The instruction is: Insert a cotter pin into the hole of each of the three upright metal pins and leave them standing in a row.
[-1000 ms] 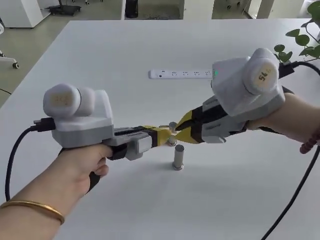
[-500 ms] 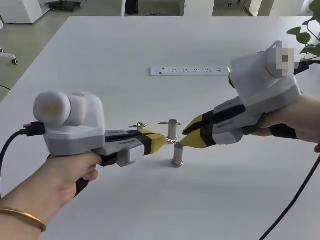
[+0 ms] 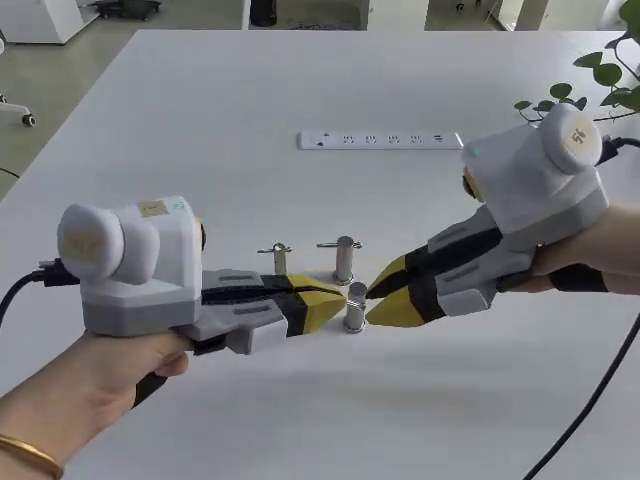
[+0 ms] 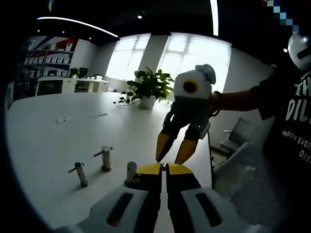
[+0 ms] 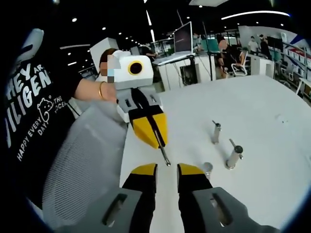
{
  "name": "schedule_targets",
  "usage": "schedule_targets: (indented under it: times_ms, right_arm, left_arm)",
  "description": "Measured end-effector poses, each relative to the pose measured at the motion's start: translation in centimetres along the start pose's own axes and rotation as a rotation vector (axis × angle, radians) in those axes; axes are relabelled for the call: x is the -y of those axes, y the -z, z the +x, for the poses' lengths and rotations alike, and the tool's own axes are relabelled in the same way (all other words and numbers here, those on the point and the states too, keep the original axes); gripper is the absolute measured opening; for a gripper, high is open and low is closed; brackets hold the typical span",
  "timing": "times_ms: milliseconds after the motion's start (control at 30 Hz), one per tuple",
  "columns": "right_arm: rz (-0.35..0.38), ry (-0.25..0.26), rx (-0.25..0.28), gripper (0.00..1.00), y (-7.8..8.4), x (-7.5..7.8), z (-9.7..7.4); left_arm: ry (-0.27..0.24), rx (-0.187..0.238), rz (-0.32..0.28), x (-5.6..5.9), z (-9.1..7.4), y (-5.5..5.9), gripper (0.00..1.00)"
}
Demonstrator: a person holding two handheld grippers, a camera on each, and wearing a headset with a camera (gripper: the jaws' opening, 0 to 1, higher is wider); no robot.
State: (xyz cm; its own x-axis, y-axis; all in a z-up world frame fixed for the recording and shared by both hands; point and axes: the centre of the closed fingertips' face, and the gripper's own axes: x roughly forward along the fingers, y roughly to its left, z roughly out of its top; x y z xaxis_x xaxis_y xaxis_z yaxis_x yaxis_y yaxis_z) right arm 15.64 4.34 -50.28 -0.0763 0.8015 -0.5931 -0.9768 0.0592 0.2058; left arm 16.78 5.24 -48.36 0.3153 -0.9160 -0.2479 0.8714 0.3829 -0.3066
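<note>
We hold the left claw (image 3: 338, 297) closed on a thin steel-grey cotter pin (image 5: 164, 154), its free end just beside the short bare upright metal pin (image 3: 355, 306) on the white surface (image 3: 300, 110). The right claw (image 3: 372, 302) waits with its jaws apart on that pin's other side. Behind the bare pin stand two silver crossed pins (image 3: 344, 258), each carrying a cotter pin. We judge the cotter pin light, stiff and slippery, best pinched near its head. The bare pin looks easy to tip, so we would steady it low on its smooth shank.
</note>
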Motion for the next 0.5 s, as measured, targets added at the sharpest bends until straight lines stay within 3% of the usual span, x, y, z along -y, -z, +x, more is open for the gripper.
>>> schedule_targets:
  times_ms: [300, 500]
  right_arm:
    - [-0.009, -0.063, -0.014, 0.08, 0.9, -1.5, 0.8]
    - [-0.008, -0.082, -0.006, 0.06, 0.8, -1.8, 1.2]
  left_arm:
    - [0.039, -0.029, 0.034, 1.1, 0.0, 1.4, 0.00]
    - [0.065, -0.026, 0.047, 1.8, 0.0, 1.5, 0.00]
